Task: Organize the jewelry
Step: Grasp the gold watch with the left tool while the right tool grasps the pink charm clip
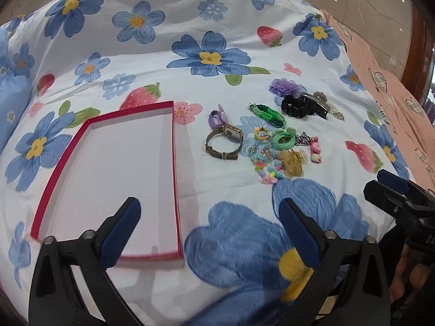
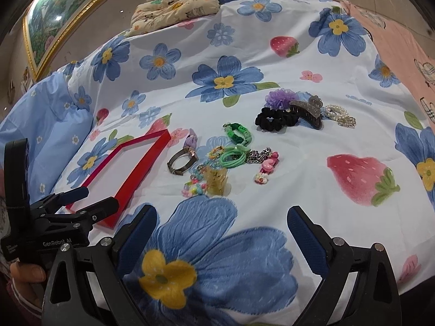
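Note:
A shallow red-rimmed box [image 1: 174, 125] with a white floor lies empty on the flowered bedspread; it also shows in the right wrist view [image 2: 144, 163]. Right of it lies a pile of jewelry: a wristwatch [image 1: 224, 141] [image 2: 182, 160], a green braided bracelet [image 1: 267, 112] [image 2: 239, 133], green hair ties [image 1: 284, 138] [image 2: 233, 156], a black scrunchie [image 1: 295, 106] [image 2: 274, 119], a hair claw [image 2: 307, 110], a pearl piece [image 2: 339, 115] and pastel beads [image 1: 267, 172]. My left gripper [image 1: 209, 231] is open over the box's near right corner. My right gripper [image 2: 221, 233] is open, short of the pile.
The bedspread [image 2: 299, 190] covers the whole surface. A pink cloth [image 1: 394, 100] lies along the right side. A patterned cushion [image 2: 176, 8] sits at the far end, and a blue pillow [image 2: 46, 127] at the left. A framed picture [image 2: 54, 13] hangs behind.

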A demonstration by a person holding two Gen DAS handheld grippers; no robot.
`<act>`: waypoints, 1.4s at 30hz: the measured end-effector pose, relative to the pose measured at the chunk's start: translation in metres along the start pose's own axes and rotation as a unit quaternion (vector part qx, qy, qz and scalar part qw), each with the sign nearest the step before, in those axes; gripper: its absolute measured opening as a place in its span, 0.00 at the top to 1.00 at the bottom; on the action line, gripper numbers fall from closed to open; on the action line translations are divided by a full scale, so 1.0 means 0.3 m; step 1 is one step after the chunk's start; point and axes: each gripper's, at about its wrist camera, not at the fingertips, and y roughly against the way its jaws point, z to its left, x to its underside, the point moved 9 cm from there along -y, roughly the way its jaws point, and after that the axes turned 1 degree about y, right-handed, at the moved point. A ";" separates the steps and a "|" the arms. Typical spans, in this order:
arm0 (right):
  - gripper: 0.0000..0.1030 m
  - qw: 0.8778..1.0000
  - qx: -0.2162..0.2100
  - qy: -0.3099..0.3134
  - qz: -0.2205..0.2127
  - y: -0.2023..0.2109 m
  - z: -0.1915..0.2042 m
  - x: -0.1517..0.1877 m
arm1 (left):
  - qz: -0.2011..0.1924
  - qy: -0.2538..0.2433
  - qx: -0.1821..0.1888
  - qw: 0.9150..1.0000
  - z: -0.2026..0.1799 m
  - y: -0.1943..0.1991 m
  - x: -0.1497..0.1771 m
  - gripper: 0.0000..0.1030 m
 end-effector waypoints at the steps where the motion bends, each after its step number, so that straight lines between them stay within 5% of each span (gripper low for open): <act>1: 0.06 1.000 0.000 -0.002 0.000 -0.008 -0.006 -0.011 | 0.004 -0.003 0.002 1.000 -0.001 -0.013 -0.009 0.07; 18: 0.42 0.998 0.027 -0.026 0.046 -0.203 -0.112 -0.096 | 0.056 -0.019 0.035 0.998 -0.025 -0.210 -0.149 0.35; 32: 0.54 0.992 0.048 -0.036 0.107 -0.384 -0.205 -0.078 | 0.126 -0.015 0.064 0.990 -0.081 -0.455 -0.199 0.45; 40: 0.77 0.991 0.076 -0.017 0.113 -0.418 -0.231 -0.077 | 0.156 -0.023 0.069 0.985 -0.093 -0.517 -0.175 0.79; 42: 0.82 0.991 0.077 -0.019 0.112 -0.413 -0.241 -0.076 | 0.156 -0.022 0.077 0.984 -0.096 -0.514 -0.175 0.94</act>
